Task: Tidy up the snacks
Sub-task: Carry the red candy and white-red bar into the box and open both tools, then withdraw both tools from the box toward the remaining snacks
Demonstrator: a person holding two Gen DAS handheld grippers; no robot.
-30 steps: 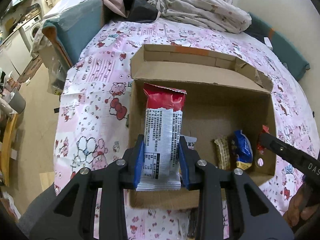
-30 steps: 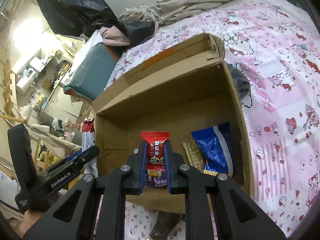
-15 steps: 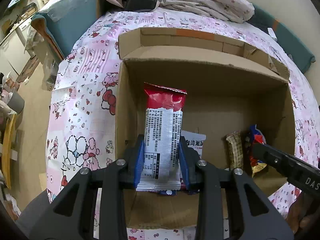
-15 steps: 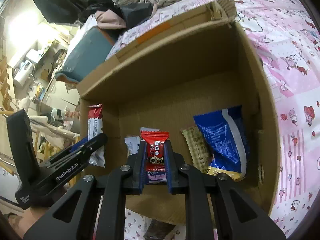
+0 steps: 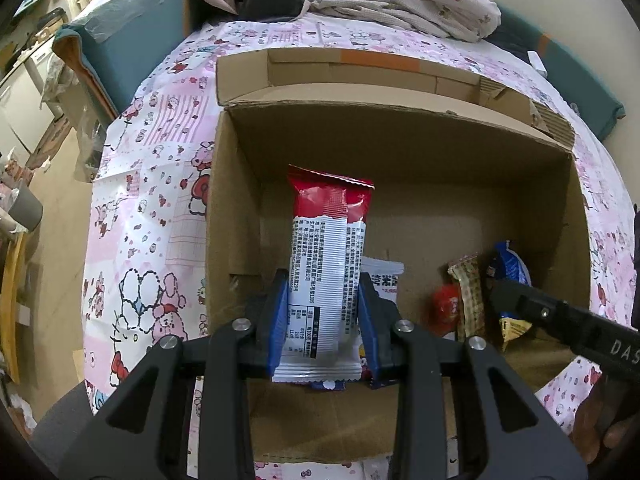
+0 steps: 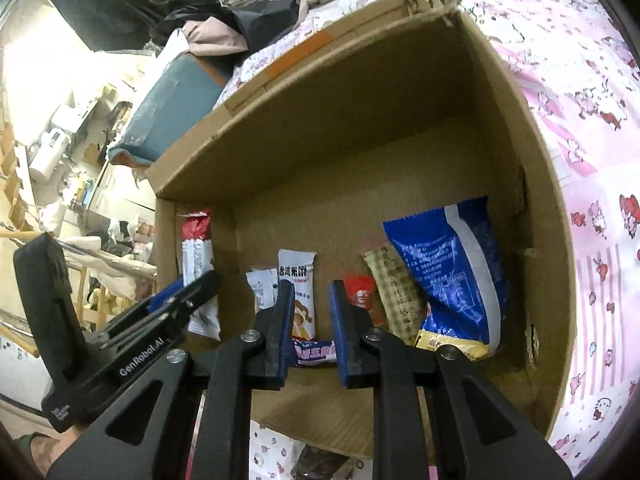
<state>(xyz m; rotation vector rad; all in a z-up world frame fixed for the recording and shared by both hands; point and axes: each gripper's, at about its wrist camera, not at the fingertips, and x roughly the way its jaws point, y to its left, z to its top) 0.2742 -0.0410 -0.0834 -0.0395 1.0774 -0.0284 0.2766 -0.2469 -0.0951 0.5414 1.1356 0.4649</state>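
An open cardboard box (image 5: pixel 400 152) lies on a pink patterned bedspread. My left gripper (image 5: pixel 324 308) is shut on a red-and-white snack bar (image 5: pixel 326 264), held upright inside the box's left side. My right gripper (image 6: pixel 310 324) is open and empty inside the box; it also shows in the left wrist view (image 5: pixel 560 320). The small red candy (image 6: pixel 360 292) lies on the box floor just beyond it. Beside it lie a checked brown bar (image 6: pixel 394 288), a blue bag (image 6: pixel 452 276) and white packets (image 6: pixel 298 280).
The box's folded flaps (image 5: pixel 360 76) stand at the far side. Crumpled bedding (image 5: pixel 400 4) and a teal cushion (image 5: pixel 120 52) lie beyond. A dark wrapper (image 6: pixel 316 464) lies on the bedspread (image 6: pixel 592 160) in front of the box. Room clutter is at the left.
My right gripper opened and let go of the red candy, which now lies on the box floor. Both grippers moved deeper into the box. The left still holds its bar.
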